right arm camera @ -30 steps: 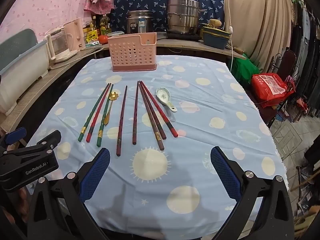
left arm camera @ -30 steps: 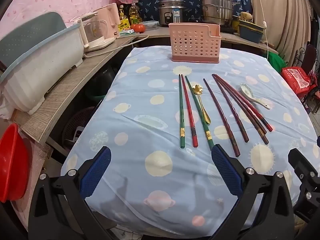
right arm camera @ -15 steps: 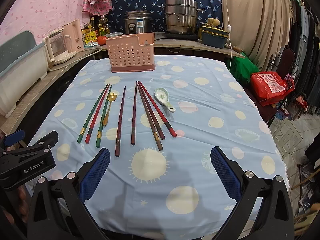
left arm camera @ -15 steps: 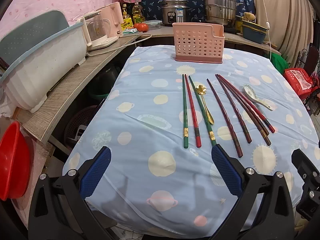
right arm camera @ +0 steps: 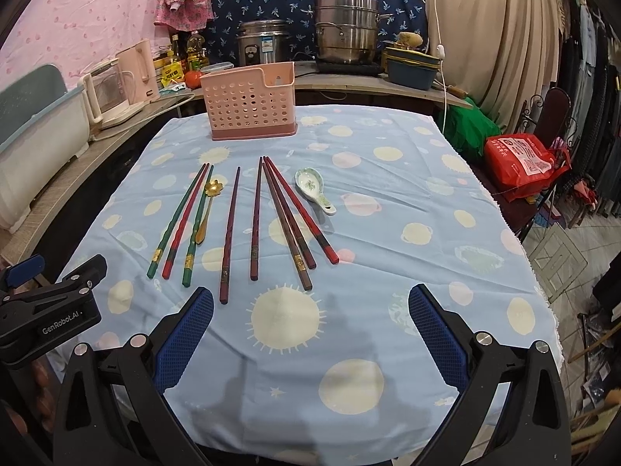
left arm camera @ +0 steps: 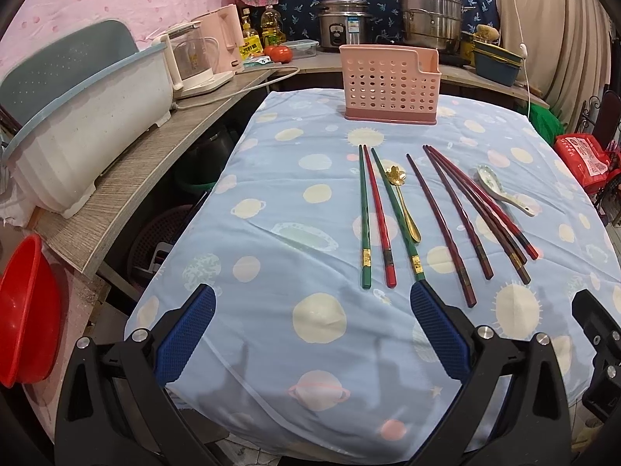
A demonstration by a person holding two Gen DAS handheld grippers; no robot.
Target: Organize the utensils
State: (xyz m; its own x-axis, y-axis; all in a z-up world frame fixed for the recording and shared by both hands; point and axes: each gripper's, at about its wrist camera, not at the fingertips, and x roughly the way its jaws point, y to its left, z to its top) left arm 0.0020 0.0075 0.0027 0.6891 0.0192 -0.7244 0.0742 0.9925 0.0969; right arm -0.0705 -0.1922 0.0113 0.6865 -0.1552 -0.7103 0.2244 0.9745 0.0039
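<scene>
green chopstick point(left arm camera: 394, 209) end behind jaws, red basin point(left arm camera: 21, 310) cut off

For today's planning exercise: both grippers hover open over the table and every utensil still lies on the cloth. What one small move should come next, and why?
Probably lower the left gripper onto the leftmost green chopstick. Nothing is in the pink basket yet, both grippers are open and empty, and that chopstick's end lies just ahead of the left fingers.
</scene>
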